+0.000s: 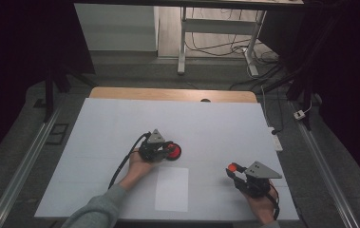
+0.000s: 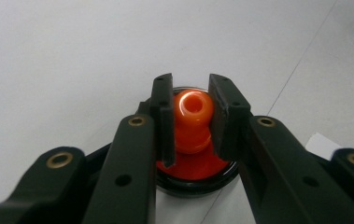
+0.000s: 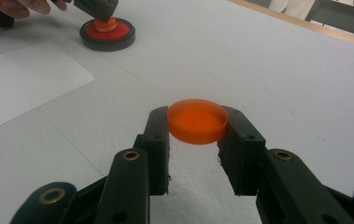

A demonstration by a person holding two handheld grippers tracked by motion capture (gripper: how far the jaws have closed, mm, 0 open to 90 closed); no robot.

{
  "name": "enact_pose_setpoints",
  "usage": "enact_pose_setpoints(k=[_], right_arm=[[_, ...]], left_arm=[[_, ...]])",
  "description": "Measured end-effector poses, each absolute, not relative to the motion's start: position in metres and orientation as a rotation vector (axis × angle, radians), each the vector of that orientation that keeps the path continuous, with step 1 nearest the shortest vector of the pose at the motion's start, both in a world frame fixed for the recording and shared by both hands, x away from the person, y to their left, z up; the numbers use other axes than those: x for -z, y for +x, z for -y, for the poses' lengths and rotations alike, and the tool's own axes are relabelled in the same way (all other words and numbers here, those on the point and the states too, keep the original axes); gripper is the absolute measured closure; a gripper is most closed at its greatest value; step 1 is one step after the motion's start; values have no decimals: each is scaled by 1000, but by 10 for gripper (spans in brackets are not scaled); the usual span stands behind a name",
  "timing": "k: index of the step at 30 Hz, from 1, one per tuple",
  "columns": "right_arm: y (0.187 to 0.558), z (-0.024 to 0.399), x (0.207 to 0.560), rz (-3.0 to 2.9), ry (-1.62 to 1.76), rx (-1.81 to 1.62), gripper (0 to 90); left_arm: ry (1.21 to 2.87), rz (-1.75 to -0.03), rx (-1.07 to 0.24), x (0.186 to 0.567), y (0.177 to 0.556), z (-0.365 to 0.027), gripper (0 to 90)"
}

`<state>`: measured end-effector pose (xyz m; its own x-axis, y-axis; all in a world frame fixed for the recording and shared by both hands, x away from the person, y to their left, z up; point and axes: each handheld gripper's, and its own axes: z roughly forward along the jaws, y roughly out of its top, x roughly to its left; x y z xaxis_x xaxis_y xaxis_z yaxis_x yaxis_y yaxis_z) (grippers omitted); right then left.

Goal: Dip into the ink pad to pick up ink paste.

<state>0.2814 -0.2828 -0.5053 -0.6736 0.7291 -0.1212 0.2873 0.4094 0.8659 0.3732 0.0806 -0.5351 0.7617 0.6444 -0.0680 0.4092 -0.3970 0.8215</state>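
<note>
Nearest the high camera, a grey sleeve (image 1: pixel 99 209) came in from the bottom edge, its hand carrying the left tool (image 1: pixel 161 151) over the white surface (image 1: pixel 215 128). That tool was closed on an orange knob (image 2: pixel 192 122), one black jaw pressed against each side of it. The knob stood upright in the middle of a round black-rimmed red base (image 2: pixel 198 173), which rested on the surface. A white sheet of paper (image 1: pixel 172 188) lay flat just beside the base, toward the person. Well apart, at the other side, the right tool (image 1: pixel 234 170) gripped a shallow orange disc (image 3: pixel 197 121) by its rim, the jaws clamped on opposite edges, holding it level above the surface.
</note>
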Motion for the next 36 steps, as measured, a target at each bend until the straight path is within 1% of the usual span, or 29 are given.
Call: enact_pose_setpoints(k=[6, 12, 19, 23, 25, 29, 36], right_arm=[[281, 283, 505, -2178, 862, -1198, 645], [281, 282, 505, -2176, 860, -1206, 645], [281, 283, 505, -2175, 857, -1202, 644], [281, 283, 505, -2176, 858, -1199, 644], [281, 283, 504, -2176, 861, -1197, 645], [281, 283, 504, -2173, 857, -1201, 644], [283, 282, 505, -2183, 855, -1198, 644]], left_arm=[[2036, -789, -319, 536, 374, -81, 724], [2019, -809, -277, 535, 376, -84, 724], [2041, -804, -313, 534, 374, -81, 723], [2041, -805, -310, 532, 374, -82, 722], [2008, -806, -325, 528, 373, -87, 722], [1902, -811, -308, 509, 372, -102, 722], [1852, -758, -269, 487, 361, -111, 721]])
